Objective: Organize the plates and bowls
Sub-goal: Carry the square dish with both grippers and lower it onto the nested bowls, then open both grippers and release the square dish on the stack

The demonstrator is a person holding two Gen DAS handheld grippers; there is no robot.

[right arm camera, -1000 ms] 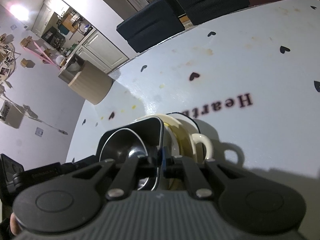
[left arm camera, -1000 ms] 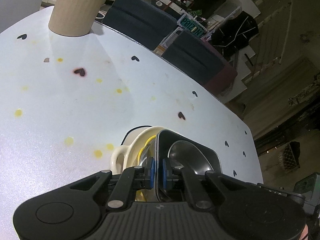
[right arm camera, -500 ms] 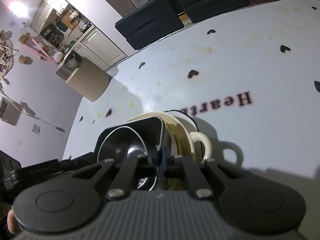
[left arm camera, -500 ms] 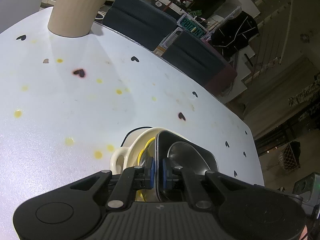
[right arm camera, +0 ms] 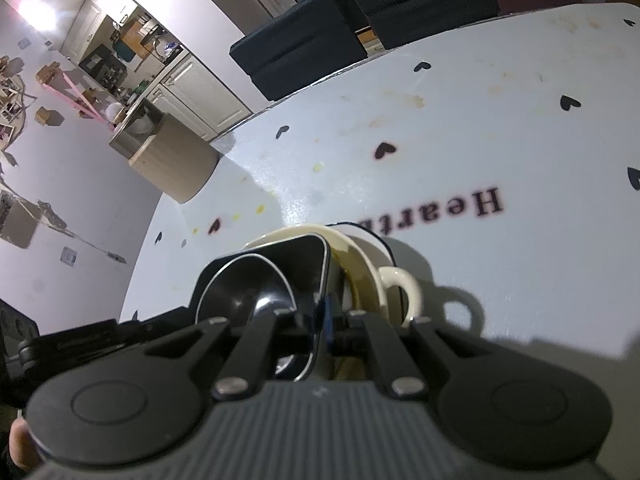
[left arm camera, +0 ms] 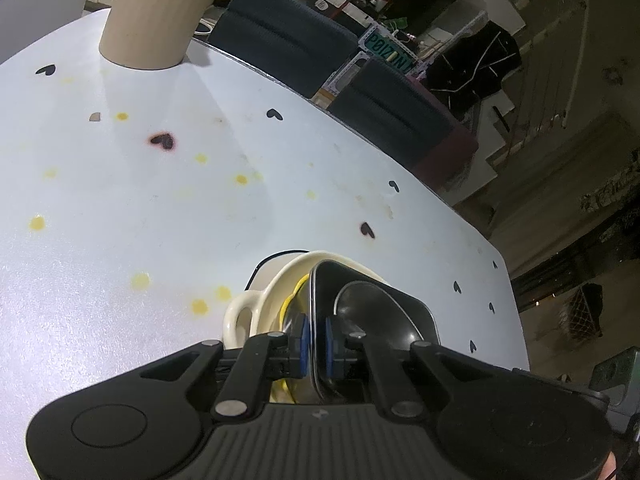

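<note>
Black square dish [left arm camera: 384, 312] with rounded corners and a round glossy well, held tilted above a cream bowl [left arm camera: 280, 284], pinched on opposite rims between blue pads. Cream bowl has loop handles [right arm camera: 400, 288] at its sides, yellow streaks inside, and sits upright on the white heart-print table. Under it a dark-rimmed white piece [right arm camera: 372, 236] peeks out; can't tell if plate or bowl.

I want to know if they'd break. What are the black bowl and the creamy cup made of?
The black bowl looks like glossy glazed ceramic or hard plastic; it shines and has a thin pale rim edge. The cream cup looks like glazed ceramic: thick, smooth handle with a soft shine. Both could probably break if dropped.
</note>
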